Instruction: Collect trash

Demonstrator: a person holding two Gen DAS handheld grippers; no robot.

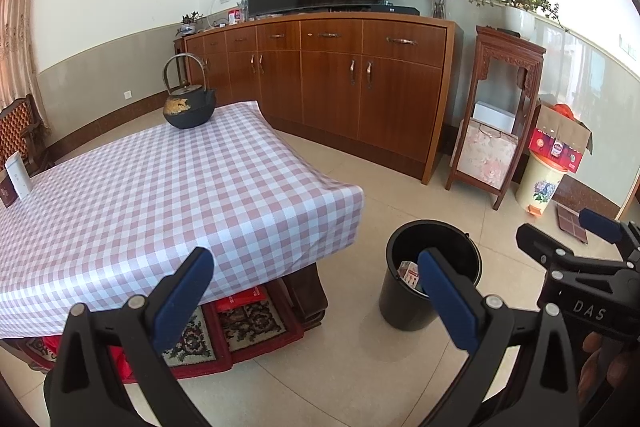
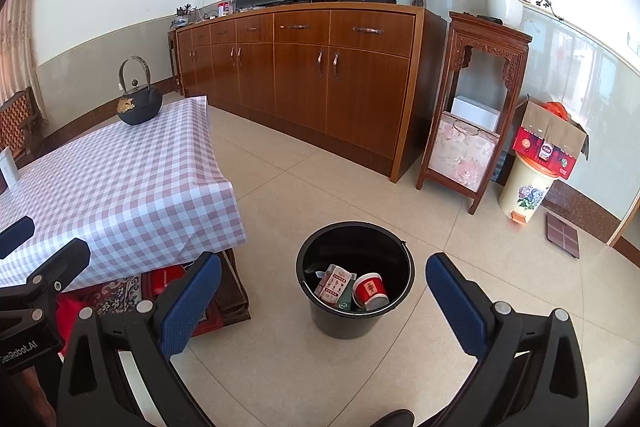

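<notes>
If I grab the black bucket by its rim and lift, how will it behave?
The bucket looks like thin plastic, so the rim may flex a little under the pads. It probably lifts light: only a carton and a red cup lie inside. Gripped on one side it would likely tilt, and the loose cup could roll. Its wire handle may hang truer.
</notes>
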